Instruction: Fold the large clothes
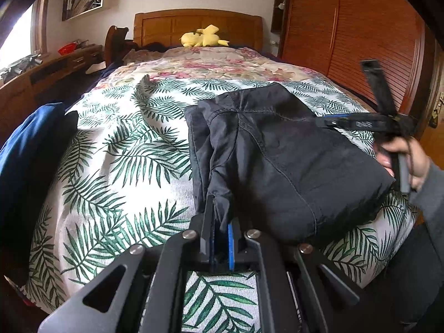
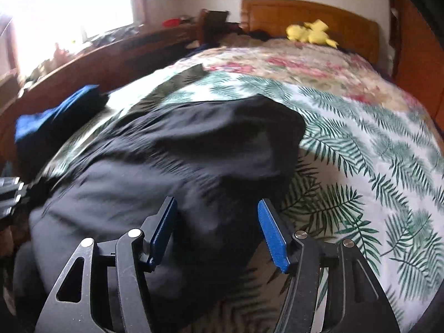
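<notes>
A black garment [image 1: 280, 149] lies folded into a thick bundle on the leaf-print bedspread [image 1: 116, 149]. My left gripper [image 1: 222, 211] is shut on a bunched near corner of it, at the bundle's front left. My right gripper [image 2: 217, 211] is open, just above the garment [image 2: 166, 161] near its right edge, holding nothing. In the left wrist view the right gripper [image 1: 358, 91] shows at the bundle's far right, with its fingers spread and a hand on its handle. The right wrist view is motion-blurred.
A blue folded garment [image 1: 25, 149] lies at the bed's left edge. A yellow plush toy [image 1: 204, 37] sits by the wooden headboard [image 1: 194, 25]. A wooden desk [image 1: 41, 75] runs along the left, a wooden wardrobe [image 1: 355, 27] on the right.
</notes>
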`<state>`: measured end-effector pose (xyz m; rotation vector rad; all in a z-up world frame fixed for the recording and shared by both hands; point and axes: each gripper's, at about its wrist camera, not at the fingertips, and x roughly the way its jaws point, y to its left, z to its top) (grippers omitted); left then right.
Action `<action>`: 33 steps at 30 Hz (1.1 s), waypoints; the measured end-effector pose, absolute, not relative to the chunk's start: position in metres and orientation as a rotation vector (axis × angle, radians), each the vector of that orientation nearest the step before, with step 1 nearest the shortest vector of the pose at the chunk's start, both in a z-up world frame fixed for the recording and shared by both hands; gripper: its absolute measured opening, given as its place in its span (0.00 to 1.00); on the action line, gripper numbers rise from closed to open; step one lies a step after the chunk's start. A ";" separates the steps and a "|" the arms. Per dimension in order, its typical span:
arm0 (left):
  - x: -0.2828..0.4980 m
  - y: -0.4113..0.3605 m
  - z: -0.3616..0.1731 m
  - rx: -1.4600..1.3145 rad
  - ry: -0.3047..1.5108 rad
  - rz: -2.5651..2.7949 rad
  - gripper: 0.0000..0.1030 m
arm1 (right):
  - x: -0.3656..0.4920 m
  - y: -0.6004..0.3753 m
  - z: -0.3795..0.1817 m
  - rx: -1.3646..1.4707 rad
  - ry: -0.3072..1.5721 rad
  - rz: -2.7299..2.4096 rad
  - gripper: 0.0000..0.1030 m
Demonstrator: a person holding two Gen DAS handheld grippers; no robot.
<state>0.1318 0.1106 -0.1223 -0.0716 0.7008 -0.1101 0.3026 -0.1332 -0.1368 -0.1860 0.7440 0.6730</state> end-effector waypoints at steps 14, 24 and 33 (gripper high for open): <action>0.131 0.108 -0.122 -0.069 0.717 -0.104 0.07 | 0.425 -0.135 -0.169 0.003 0.909 0.649 0.74; 0.104 0.106 -0.105 -0.013 0.754 -0.101 0.17 | 0.420 -0.126 -0.185 -0.030 0.897 0.669 0.76; 0.088 0.099 -0.114 0.023 0.797 -0.094 0.27 | 0.426 -0.132 -0.192 0.034 0.916 0.701 0.79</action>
